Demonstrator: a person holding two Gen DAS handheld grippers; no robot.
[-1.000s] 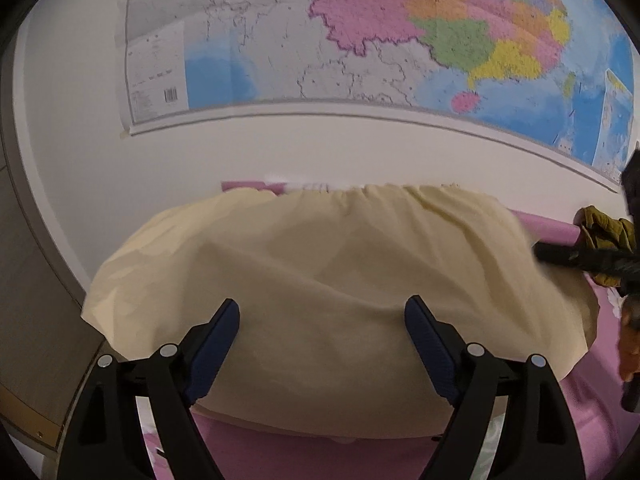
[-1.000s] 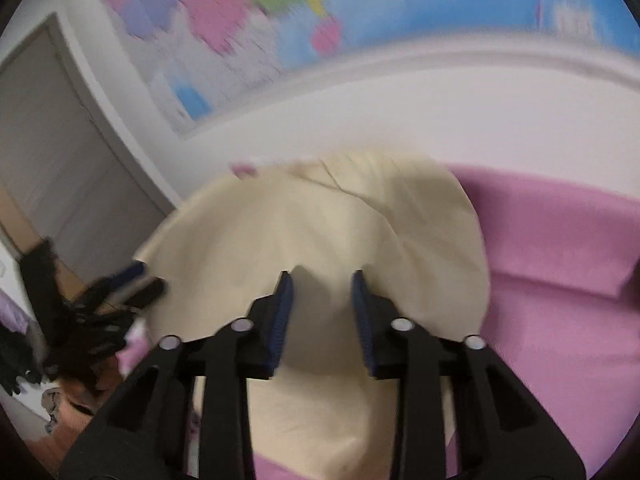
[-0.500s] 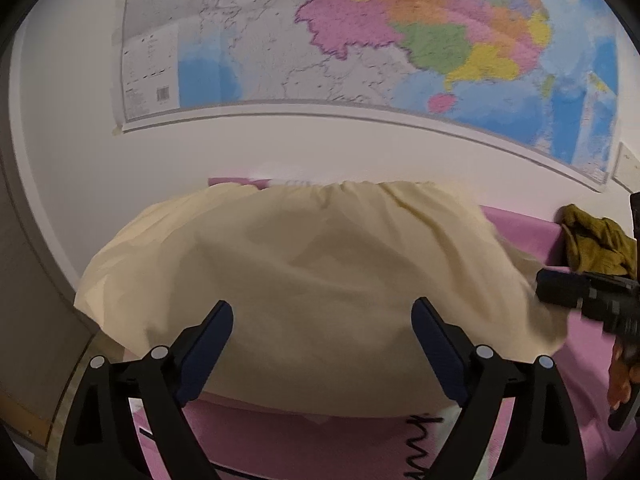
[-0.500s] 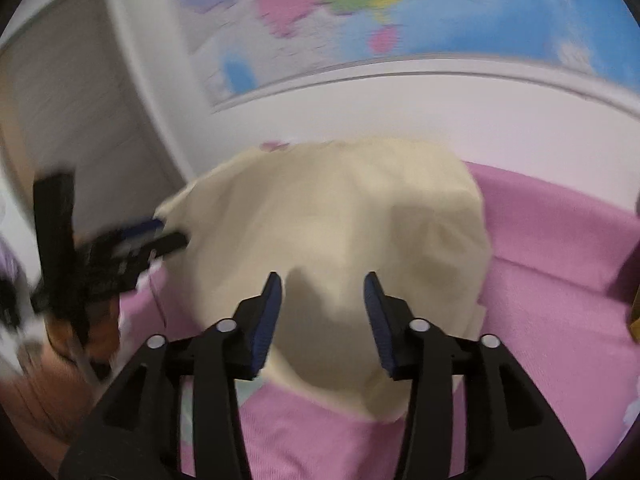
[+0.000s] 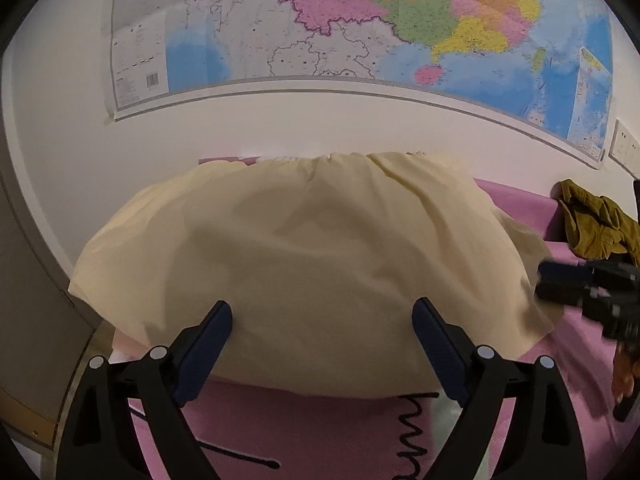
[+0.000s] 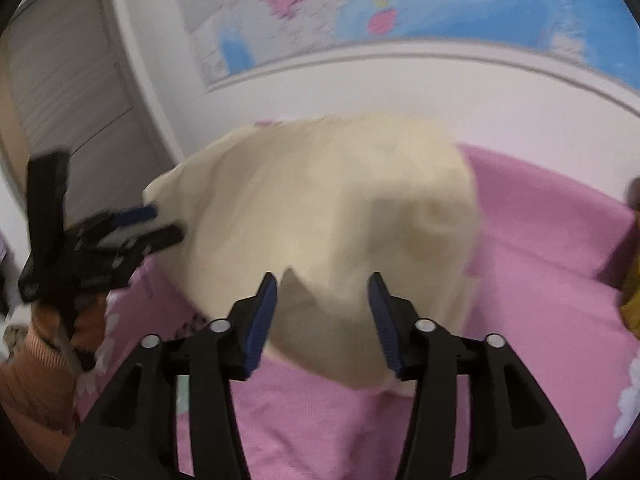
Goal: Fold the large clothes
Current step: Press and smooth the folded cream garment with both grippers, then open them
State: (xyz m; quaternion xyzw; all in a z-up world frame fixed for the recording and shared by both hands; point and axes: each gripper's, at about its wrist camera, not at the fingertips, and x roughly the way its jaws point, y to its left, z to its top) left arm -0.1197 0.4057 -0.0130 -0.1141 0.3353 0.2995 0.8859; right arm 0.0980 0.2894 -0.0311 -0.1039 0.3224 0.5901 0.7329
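Cream garment (image 5: pixel 312 272), thin smooth woven cloth, lies spread in a rounded, puffed mound on the pink bed (image 5: pixel 320 432); soft creases run across it, and a gathered, ruched hem runs along the far edge by the wall. Bed cover is pink with a fine ribbed knit texture.

Left gripper (image 5: pixel 322 320): black plastic arms, blue ribbed pads, jaws wide apart, nothing between the pads; it hovers over the near edge of the cream garment without pinching it. A black coiled cable (image 5: pixel 412 436) lies on the pink cover below it.

Right gripper (image 6: pixel 322 300): same build, jaws about half apart and just been opening; the cloth edge sits in front of the gap, pads not pressing on it, so no grip. Frame is motion-blurred.

Each gripper shows in the other's view, at opposite side edges of the garment.

An olive garment (image 5: pixel 596 228), crumpled and heavier-looking, sits bunched on the bed's far right, apart from the cream one. Glossy paper map (image 5: pixel 360 28) is on the white wall above. An orange ribbed sleeve (image 6: pixel 36 380) is behind the left gripper. No containers seen.
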